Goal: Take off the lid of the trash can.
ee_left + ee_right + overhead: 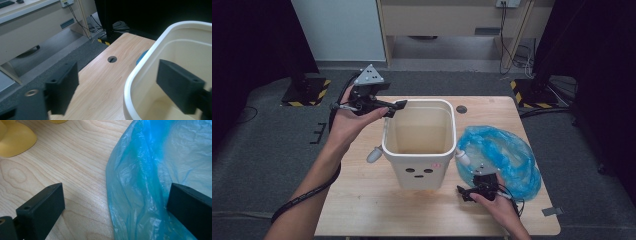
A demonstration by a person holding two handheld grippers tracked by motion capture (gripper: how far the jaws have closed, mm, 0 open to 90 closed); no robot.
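bin rim (140,72) between left jaws

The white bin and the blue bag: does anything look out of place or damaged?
Nothing stands out. The white bin stands upright and unlined; the blue bag lies crumpled beside it on the table.

You find no readable words, brands or numbers anywhere. The cream bin (419,145) carries only a printed face of two eyes and a mouth, with a small pink mark beside it.
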